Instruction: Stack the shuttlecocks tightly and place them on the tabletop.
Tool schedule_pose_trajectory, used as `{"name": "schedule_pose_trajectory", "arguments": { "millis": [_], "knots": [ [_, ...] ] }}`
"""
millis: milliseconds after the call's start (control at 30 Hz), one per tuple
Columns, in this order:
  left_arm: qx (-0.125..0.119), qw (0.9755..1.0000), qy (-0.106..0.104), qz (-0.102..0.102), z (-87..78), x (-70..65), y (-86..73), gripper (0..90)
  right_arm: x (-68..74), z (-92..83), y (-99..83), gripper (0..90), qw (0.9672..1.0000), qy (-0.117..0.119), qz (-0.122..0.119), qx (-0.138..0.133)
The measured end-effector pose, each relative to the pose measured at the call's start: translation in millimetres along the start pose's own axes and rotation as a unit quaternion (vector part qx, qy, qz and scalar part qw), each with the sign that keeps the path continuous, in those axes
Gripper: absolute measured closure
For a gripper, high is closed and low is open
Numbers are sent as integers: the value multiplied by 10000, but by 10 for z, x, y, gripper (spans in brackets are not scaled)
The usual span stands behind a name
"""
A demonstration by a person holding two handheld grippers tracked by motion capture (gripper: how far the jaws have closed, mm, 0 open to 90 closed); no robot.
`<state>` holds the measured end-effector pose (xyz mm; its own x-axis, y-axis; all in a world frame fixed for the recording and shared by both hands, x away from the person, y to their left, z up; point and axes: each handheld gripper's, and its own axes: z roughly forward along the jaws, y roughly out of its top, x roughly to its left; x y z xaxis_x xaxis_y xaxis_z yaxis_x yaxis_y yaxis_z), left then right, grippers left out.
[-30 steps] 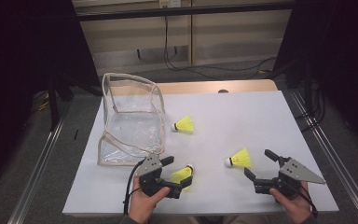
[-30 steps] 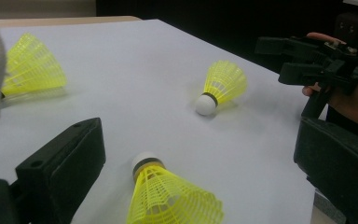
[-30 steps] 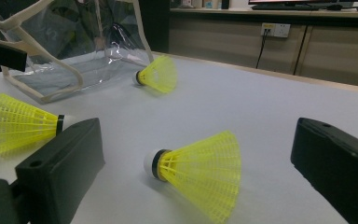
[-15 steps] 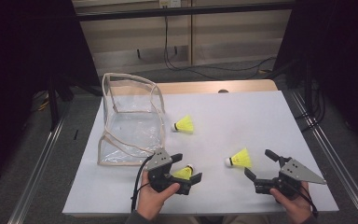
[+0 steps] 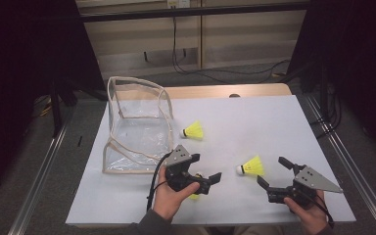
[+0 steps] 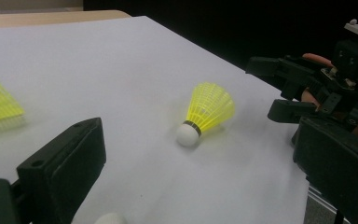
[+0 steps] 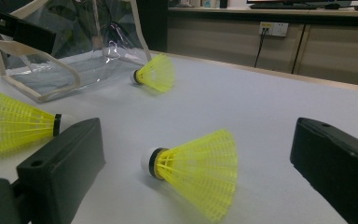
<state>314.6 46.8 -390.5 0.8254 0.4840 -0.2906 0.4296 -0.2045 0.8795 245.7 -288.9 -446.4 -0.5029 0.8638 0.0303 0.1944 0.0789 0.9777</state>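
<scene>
Yellow shuttlecocks lie on the white desk (image 5: 274, 122); nearest, the left hand-held gripper (image 5: 203, 177) stands with jaws wide apart over one shuttlecock (image 5: 194, 196), gripping nothing; at the near right the right hand-held gripper (image 5: 273, 172) is also wide open and empty, just right of a second shuttlecock (image 5: 251, 166) lying on its side; farther off, a third (image 5: 194, 130) lies just right of the clear bag (image 5: 137, 127) at far left.
</scene>
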Motion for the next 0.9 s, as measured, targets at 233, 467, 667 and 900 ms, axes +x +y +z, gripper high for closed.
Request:
{"name": "schedule_pose_trajectory", "arguments": {
  "millis": [233,467,667,900],
  "knots": [
    [-25,9999,110,6,31,27,115,23,-4,-3,0,22,10000,-10,16,-3],
    [-5,9997,226,-14,93,29,227,25,-4,-4,1,22,10000,-12,12,-8],
    [77,9994,338,-66,161,55,338,27,0,-3,1,22,10000,3,0,-7],
    [89,9990,409,-135,226,87,445,31,-4,-6,1,22,10000,-4,10,-1]
  ]
}}
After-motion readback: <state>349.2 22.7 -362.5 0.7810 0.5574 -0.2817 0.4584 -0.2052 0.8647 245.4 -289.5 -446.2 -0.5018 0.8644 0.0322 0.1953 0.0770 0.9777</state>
